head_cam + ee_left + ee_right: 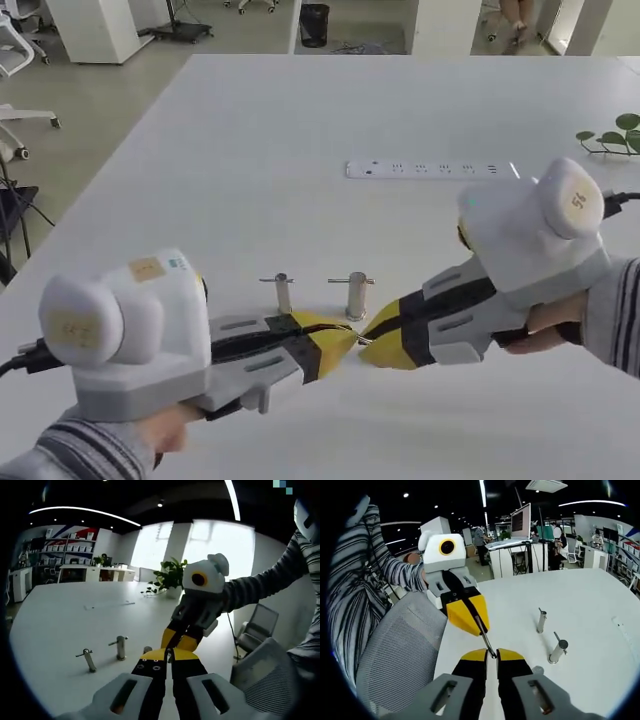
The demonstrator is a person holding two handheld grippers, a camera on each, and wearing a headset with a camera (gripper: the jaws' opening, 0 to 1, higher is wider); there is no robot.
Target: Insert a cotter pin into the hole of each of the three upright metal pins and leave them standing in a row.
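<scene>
Two upright metal pins (pixel 282 292) (pixel 356 295) stand side by side on the white table (pixel 300 150), each with a cotter pin through its top. They also appear in the left gripper view (pixel 89 660) (pixel 120 647) and the right gripper view (pixel 541 621) (pixel 557 651). A third pin's top (pixel 147 650) (pixel 537 670) peeks out beside the jaws. My left gripper (pixel 350 338) and right gripper (pixel 366 346) meet tip to tip just in front of the pins. A thin cotter pin (pixel 485 637) runs between their tips, and both sets of jaws look shut on it.
A white power strip (pixel 435 169) lies further back on the table. A small plant (pixel 610 140) sits at the right edge. A grey mesh chair (pixel 395 655) stands beside the table, near the person's striped sleeve (pixel 355 580).
</scene>
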